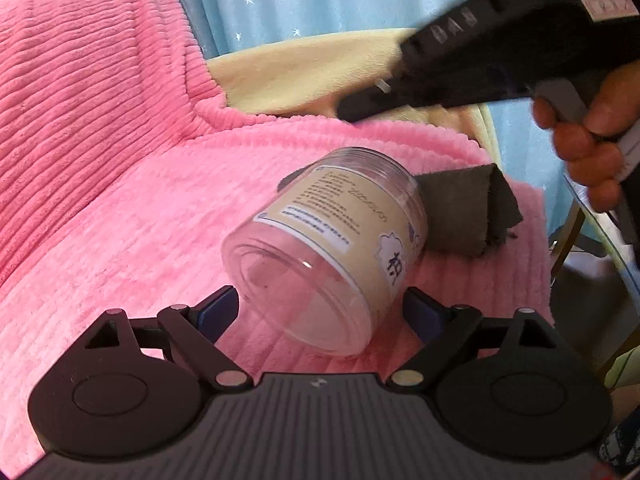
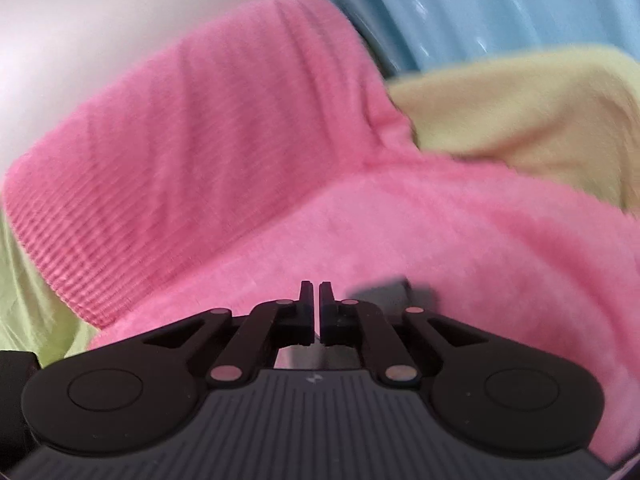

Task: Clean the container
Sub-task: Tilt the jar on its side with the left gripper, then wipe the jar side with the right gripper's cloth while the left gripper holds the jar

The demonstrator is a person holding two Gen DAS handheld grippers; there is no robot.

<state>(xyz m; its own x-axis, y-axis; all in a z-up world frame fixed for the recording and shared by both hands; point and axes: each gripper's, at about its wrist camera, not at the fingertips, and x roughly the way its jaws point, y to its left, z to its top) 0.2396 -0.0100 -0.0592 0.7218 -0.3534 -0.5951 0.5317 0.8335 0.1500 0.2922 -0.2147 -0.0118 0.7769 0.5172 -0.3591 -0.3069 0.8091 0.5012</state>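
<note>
The clear jar (image 1: pixel 332 248) lay on its side on the pink blanket (image 1: pixel 120 208). Its flat bottom faced the left claw (image 1: pixel 322 310), and its open end pointed away toward the gray cloth (image 1: pixel 464 210), which sat right behind it, touching or nearly touching. So the long way of the jar ran straight out from the left claw, tipped a bit to the right.

The left claw was wide open and held nothing. Its two blue tips sat one on each side of the jar's bottom, very close to it.

The right claw (image 2: pixel 315 310) was almost fully closed, with just a thin gap, and nothing could be seen in it. It was up in the air above the blanket, with the gray cloth just past its tips, to the right.

The left claw was much nearer the jar. Whether the jar was clean yet, I could not tell.
</note>
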